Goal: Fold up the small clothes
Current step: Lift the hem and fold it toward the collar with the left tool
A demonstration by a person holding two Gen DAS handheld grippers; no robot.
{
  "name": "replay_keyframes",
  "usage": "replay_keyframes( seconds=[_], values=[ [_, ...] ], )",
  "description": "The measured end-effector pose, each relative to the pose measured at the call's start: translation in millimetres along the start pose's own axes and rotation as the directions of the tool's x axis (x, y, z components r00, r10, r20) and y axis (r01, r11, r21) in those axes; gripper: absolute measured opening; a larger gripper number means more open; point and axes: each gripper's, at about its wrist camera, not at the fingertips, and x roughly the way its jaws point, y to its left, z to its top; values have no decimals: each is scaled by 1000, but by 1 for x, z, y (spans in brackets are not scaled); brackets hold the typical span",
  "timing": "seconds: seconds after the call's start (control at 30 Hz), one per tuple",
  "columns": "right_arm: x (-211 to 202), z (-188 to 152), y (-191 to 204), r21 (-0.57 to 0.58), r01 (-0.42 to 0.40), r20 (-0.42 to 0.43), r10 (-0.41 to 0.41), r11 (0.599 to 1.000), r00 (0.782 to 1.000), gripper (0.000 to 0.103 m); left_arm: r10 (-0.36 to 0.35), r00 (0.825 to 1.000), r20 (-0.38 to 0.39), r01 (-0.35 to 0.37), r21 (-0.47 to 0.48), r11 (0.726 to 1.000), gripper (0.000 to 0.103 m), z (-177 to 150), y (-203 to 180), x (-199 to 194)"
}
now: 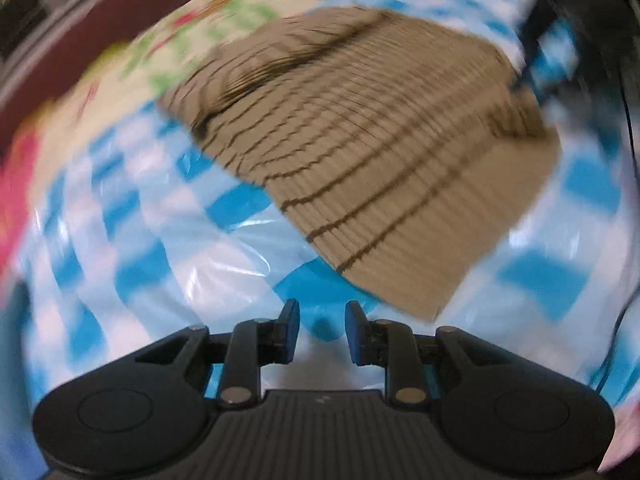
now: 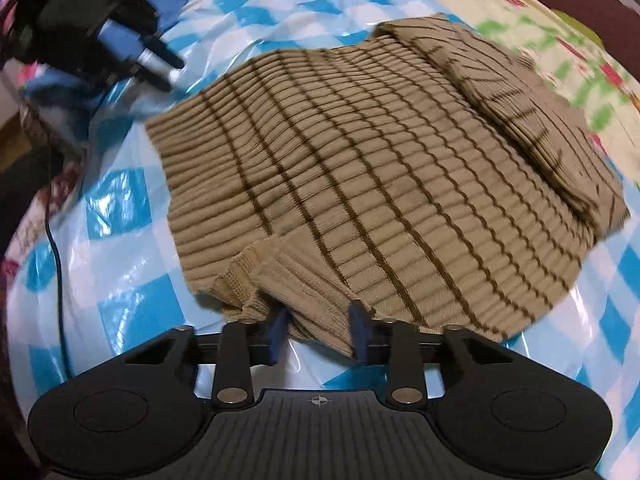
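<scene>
My right gripper (image 2: 318, 330) has its jaws apart around the bunched near edge of the top (image 2: 360, 184), which lies at 12 o'clock on the sheet (image 2: 120, 208), so it could slip out, while my left gripper (image 1: 322, 332) hangs apart, holding nothing.

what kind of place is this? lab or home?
Likely a home, probably a bed or sofa: a soft floral spread lies under a blue-checked plastic sheet, which holds the tan striped top. Dark red frame or wall behind. No lab fixtures in view.
</scene>
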Motion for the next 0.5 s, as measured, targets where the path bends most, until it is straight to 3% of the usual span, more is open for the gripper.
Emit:
replay_keyframes(
  seconds=[0.13,0.2,0.27,0.37,0.5],
  values=[
    [-9,-1,3,60,-4,31,2,998,1000,19,30,999,-13,-25,293,956,30,-4,-33,12],
    [-11,-2,7,70,-2,38,-1,998,999,19,66,998,19,-68,420,905,30,-11,-50,20],
    [-13,-3,11,72,-2,38,-1,997,999,18,87,994,68,-109,487,867,29,-16,-60,23],
    [-14,-5,15,75,-2,29,0,997,1000,17,101,989,106,-142,530,836,21,-19,-68,28],
    [-17,-5,16,60,6,24,-7,998,1000,13,157,970,184,-239,630,739,16,-27,-83,33]
  ],
)
